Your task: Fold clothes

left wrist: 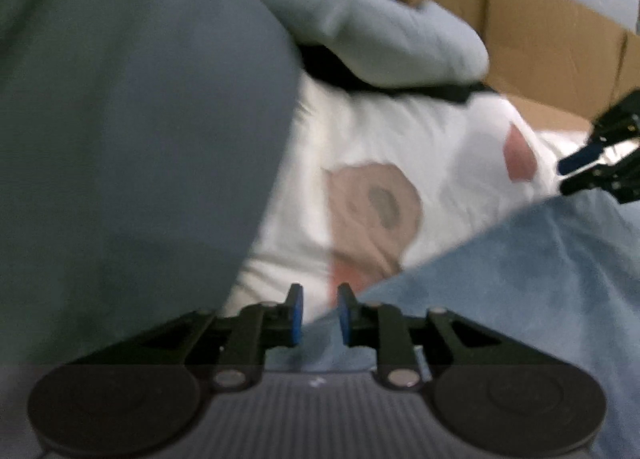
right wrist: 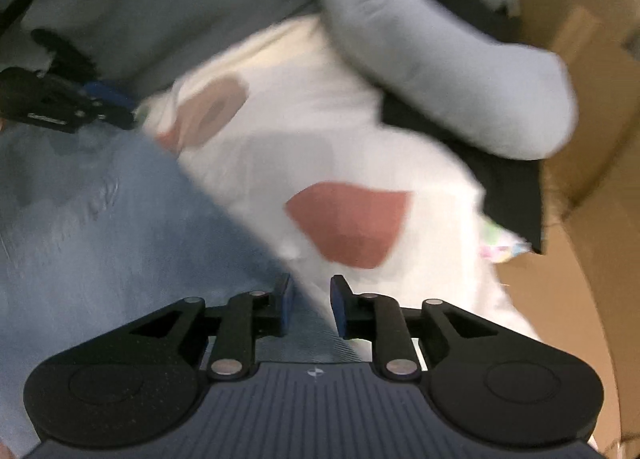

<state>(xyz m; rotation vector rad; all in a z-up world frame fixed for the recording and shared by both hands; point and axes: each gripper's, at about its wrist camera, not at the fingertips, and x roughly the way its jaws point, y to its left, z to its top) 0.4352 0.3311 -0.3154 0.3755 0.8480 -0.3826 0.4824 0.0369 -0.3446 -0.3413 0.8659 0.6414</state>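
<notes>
In the left wrist view, a big grey cloth [left wrist: 132,131] fills the left side of the frame. In the middle lies a white cloth with brown and red patches [left wrist: 384,163], bunched up and not flat. A blue cloth [left wrist: 520,271] covers the lower right. The left gripper [left wrist: 319,315] sits low in the frame with its jaws a little apart, and nothing looks pinched between them, though the picture is blurry. The right gripper [left wrist: 588,171] peeks in at the far right edge; its own camera shows its jaws a little apart too, over the blue cloth's edge. A brown cardboard box [left wrist: 552,39] stands behind. No cloth looks folded yet, so most of the folding is still to do.
</notes>
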